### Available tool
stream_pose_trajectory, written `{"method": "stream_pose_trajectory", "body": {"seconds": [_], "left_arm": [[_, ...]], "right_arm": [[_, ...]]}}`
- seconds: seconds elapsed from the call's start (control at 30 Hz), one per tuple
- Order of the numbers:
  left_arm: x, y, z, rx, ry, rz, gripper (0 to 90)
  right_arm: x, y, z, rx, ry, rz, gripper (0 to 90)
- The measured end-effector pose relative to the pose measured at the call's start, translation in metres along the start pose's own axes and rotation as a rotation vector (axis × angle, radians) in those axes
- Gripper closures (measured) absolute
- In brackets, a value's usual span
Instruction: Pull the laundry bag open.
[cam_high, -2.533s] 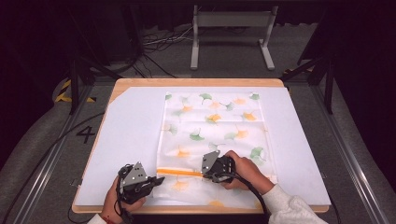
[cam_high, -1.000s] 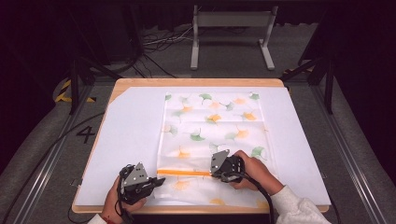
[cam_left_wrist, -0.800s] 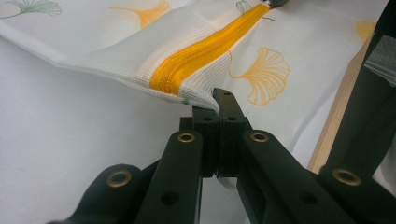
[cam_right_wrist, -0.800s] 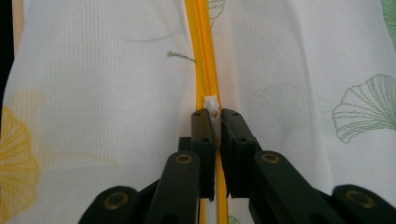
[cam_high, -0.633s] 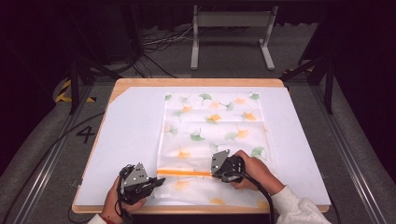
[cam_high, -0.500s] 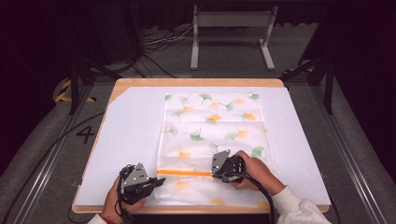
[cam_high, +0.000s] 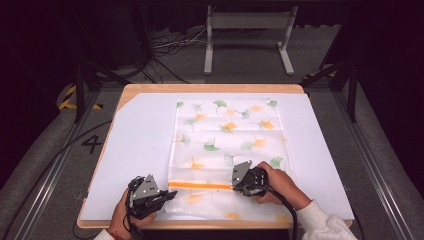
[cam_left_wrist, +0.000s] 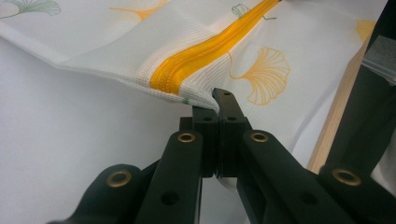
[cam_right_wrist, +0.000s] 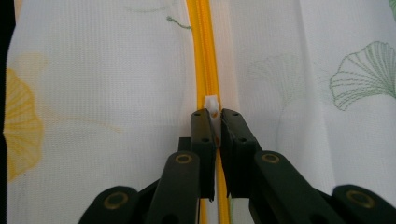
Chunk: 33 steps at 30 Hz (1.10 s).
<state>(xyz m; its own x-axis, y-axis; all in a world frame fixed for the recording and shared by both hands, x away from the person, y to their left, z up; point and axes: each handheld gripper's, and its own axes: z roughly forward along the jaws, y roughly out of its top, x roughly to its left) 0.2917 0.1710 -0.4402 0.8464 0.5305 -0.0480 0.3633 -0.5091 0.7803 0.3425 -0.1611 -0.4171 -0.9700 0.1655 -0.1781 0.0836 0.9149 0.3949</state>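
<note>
Since a couple of seconds ago the right tool (cam_high: 239, 181) has slid a little to the right along the orange zipper (cam_high: 200, 185), and for the last second it has barely shifted; I take that as the zip being worked along its track, with most of the run toward the right edge not yet travelled. The mesh bag (cam_high: 227, 145), white with green and orange ginkgo leaves, lies flat on the white worktop (cam_high: 135, 145), its zipper near the front edge. The right tool is clamped on the small white zipper pull (cam_right_wrist: 212, 103). The left tool (cam_high: 167, 196) is pinched shut on the bag's left corner (cam_left_wrist: 201, 97) at the zipper's end, anchoring it. No brand or label shows on the bag; the only writing is a "4" (cam_high: 92, 143) marked on the floor left of the worktop.
</note>
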Motion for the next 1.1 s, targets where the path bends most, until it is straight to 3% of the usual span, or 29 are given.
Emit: {"method": "stream_pose_trajectory", "body": {"seconds": [1.1], "left_arm": [[0.001, 0.0, 0.001, 0.007, -0.01, -0.006, 88.4]], "right_arm": [[0.001, -0.03, -0.017, 0.045, -0.018, 0.023, 84.7]]}}
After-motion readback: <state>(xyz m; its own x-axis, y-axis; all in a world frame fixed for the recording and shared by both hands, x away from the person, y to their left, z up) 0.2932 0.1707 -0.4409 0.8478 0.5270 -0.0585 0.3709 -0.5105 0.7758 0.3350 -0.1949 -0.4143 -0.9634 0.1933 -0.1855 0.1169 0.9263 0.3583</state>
